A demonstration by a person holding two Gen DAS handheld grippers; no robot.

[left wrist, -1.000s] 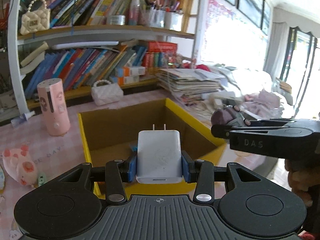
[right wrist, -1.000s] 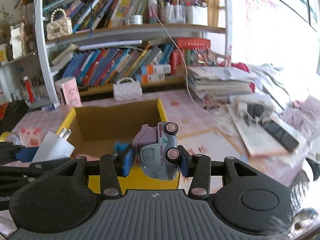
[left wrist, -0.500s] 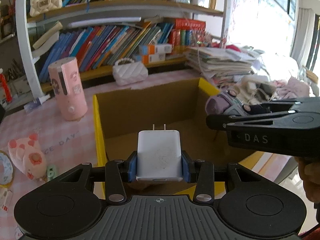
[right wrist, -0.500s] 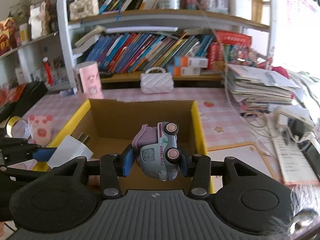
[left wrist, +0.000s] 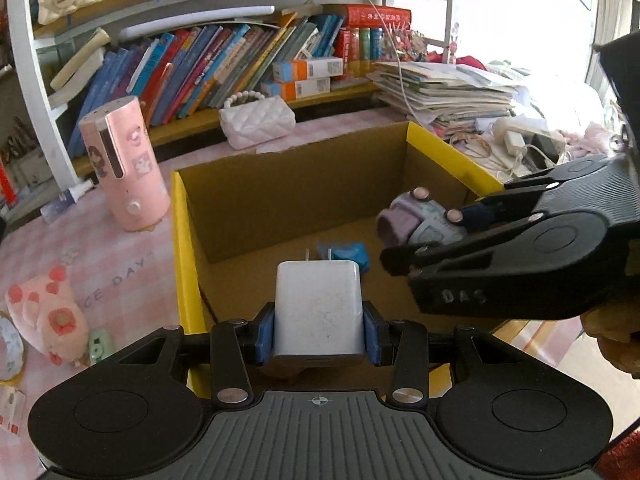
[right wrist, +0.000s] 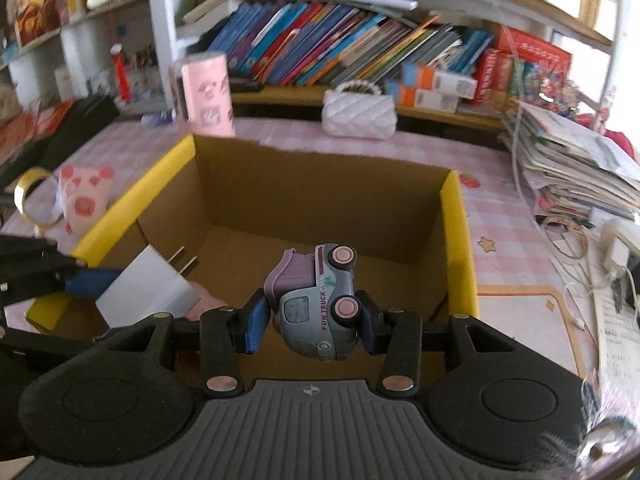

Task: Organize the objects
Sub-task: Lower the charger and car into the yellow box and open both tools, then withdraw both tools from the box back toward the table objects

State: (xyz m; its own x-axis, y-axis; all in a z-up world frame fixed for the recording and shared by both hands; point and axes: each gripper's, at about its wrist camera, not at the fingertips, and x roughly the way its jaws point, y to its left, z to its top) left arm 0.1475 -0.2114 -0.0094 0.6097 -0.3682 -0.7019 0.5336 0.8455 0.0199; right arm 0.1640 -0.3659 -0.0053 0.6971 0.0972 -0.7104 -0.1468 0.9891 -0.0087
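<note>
The left gripper (left wrist: 319, 330) is clamped on a white USB wall charger (left wrist: 319, 314), its blue pads pressing both flat sides and the two metal prongs pointing forward. It hangs above the near left part of the open cardboard box (left wrist: 188, 240), which has yellow-edged walls and a brown inside. The right gripper (right wrist: 311, 322) is closed on a toy truck (right wrist: 316, 300) (pale blue with a lilac back, pink wheels, "FUN TRUCK" on its side), tipped so the wheels face sideways. It is held over the right half of the box.

From the left wrist view, the right gripper reaches in over the box's right wall, with the truck at its tip above the box floor. A small crumpled blue item (left wrist: 348, 254) lies on that floor, just beyond the charger's prongs.

Left of the box, on the pink checked tablecloth (left wrist: 120, 276), stand a pink cylindrical device (left wrist: 124, 168) and, nearer, a pink pig-shaped toy (left wrist: 48, 316). Behind the box sits a white quilted handbag (left wrist: 258, 120), and behind that a bookshelf (left wrist: 224, 68) full of leaning books. Right of the box, a stack of papers (left wrist: 444, 92) rests against the shelf.
</note>
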